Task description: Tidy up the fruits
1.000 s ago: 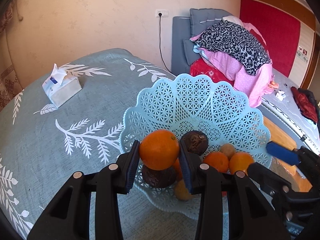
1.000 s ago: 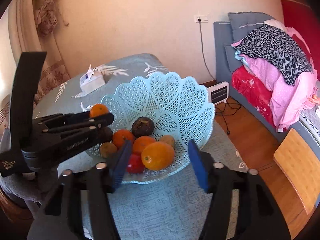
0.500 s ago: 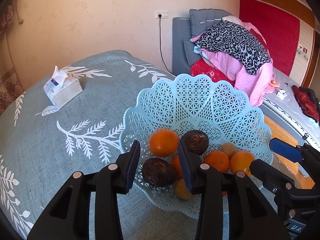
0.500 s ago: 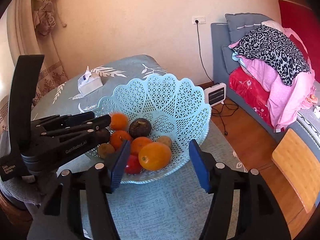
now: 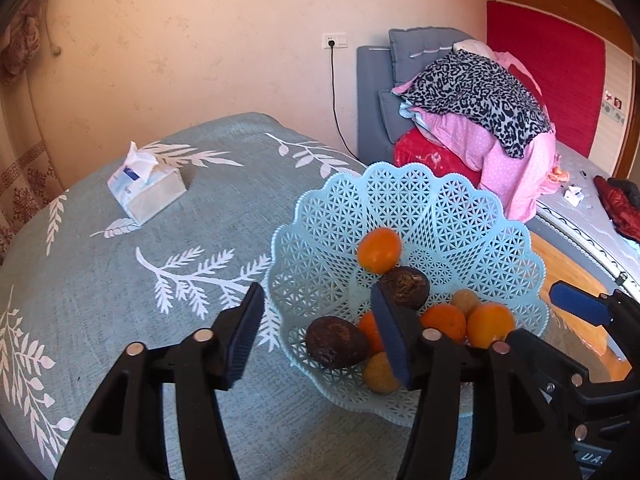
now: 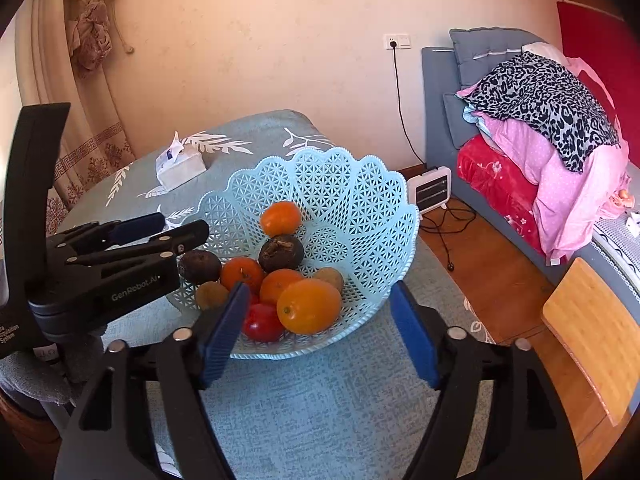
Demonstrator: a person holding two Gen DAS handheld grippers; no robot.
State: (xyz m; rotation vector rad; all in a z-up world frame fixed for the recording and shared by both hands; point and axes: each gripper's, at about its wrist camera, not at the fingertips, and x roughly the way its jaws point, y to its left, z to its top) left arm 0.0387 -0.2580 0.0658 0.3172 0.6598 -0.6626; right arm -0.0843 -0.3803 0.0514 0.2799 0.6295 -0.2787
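Note:
A light blue lattice basket (image 5: pixel 440 208) (image 6: pixel 360 200) stands on the table and holds several oranges, two dark brown fruits, small tan fruits and a red one. An orange (image 5: pixel 378 249) (image 6: pixel 280 218) rests against the basket's far wall, above a dark fruit (image 5: pixel 406 287) (image 6: pixel 281 253). My left gripper (image 5: pixel 320 332) (image 6: pixel 156 228) is open and empty at the basket's near left rim. My right gripper (image 6: pixel 320 332) (image 5: pixel 576 308) is open and empty at the basket's near edge, with a large orange (image 6: pixel 309 305) between its blue pads.
A tissue box (image 5: pixel 146 192) (image 6: pixel 180 166) sits on the teal leaf-print tablecloth (image 5: pixel 120 280) at the far left. A bed piled with clothes (image 5: pixel 480 120), a small heater (image 6: pixel 430 188) on the floor and a wooden chair seat (image 6: pixel 592 328) lie to the right.
My left gripper opened and let go of the orange, which dropped and settled against the basket's far wall. The left gripper drew back and left. The right gripper barely moved.

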